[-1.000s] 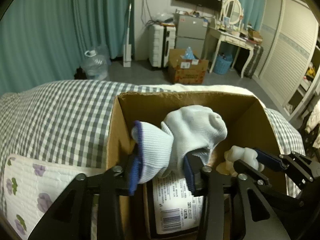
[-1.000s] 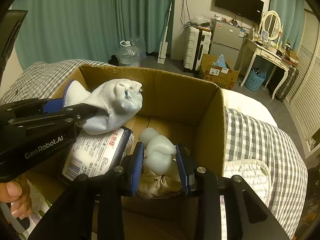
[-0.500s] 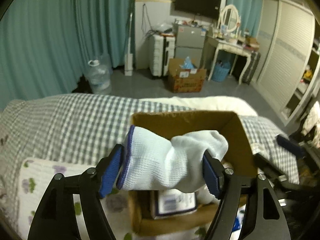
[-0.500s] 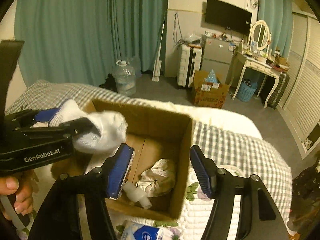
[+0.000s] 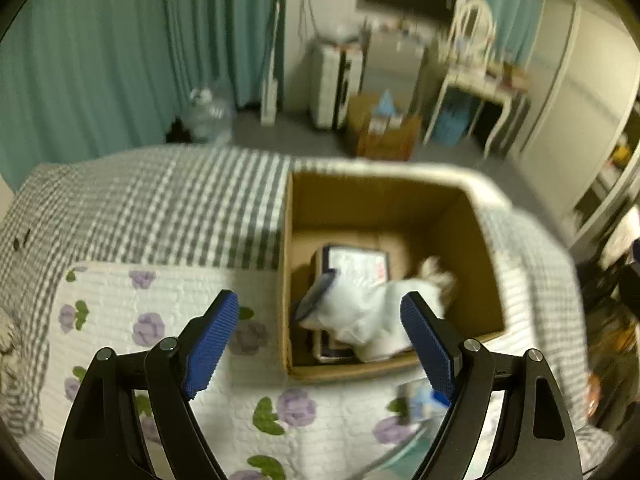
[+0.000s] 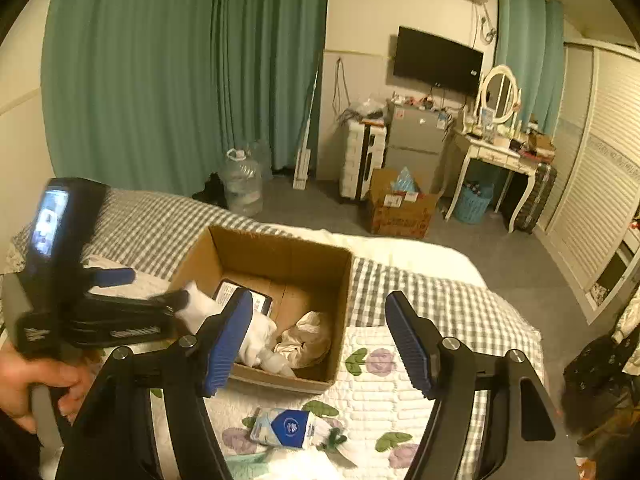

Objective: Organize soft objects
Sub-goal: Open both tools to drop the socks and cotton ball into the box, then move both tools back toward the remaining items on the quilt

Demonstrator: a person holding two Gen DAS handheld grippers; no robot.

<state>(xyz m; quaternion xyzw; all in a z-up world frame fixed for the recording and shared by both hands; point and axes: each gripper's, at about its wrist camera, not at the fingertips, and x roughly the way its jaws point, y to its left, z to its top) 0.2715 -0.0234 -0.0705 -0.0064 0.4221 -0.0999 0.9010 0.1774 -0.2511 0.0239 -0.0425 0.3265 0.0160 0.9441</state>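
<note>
An open cardboard box (image 5: 476,216) (image 6: 344,280) stands on the bed. Inside it lie a white sock with a blue cuff (image 5: 368,316) (image 6: 200,312), a flat tissue pack (image 5: 360,260) (image 6: 240,292), a beige crumpled cloth (image 6: 308,338) and a small white soft piece (image 6: 272,362). My left gripper (image 5: 320,344) is open and empty, above the box's near left corner; it also shows in the right wrist view (image 6: 152,292). My right gripper (image 6: 320,340) is open and empty above the box's near edge.
A blue and white packet (image 6: 284,428) lies on the floral quilt (image 5: 120,320) in front of the box. A checked blanket (image 5: 160,208) covers the far bed. Beyond the bed are a water jug (image 6: 242,188), a second cardboard box (image 6: 400,208) and a dressing table (image 6: 500,156).
My left gripper opened and let the white sock drop into the box. Both grippers have risen and pulled back from the box. The right gripper released the small white piece earlier.
</note>
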